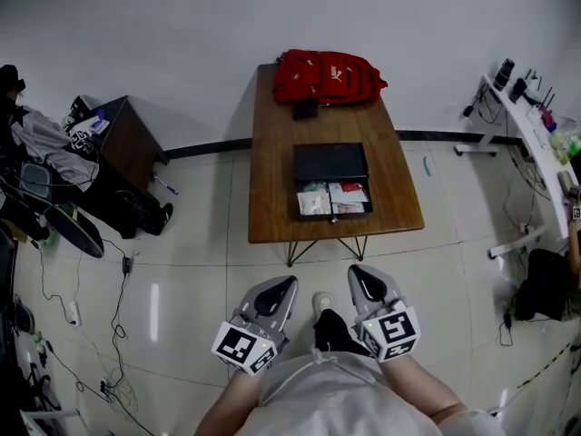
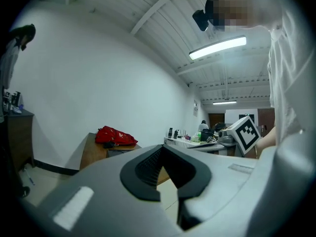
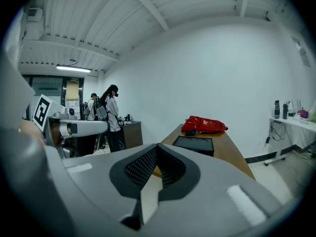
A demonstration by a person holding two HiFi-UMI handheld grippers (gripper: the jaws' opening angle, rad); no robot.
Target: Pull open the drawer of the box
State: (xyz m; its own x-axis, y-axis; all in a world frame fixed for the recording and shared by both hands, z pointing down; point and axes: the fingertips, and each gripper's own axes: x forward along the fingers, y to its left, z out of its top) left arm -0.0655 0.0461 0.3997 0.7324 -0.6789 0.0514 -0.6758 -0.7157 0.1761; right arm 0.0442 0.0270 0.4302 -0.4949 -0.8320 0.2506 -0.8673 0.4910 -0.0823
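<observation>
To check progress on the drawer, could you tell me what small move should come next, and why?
Probably none at the box: its drawer already stands pulled out, contents showing, and the left gripper and right gripper are shut, empty, short of the table. I'd rest them.

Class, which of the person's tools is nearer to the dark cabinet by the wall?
Left. The left tool sits down-right of the cabinet; the right tool lies further right, beyond the left one.
</observation>
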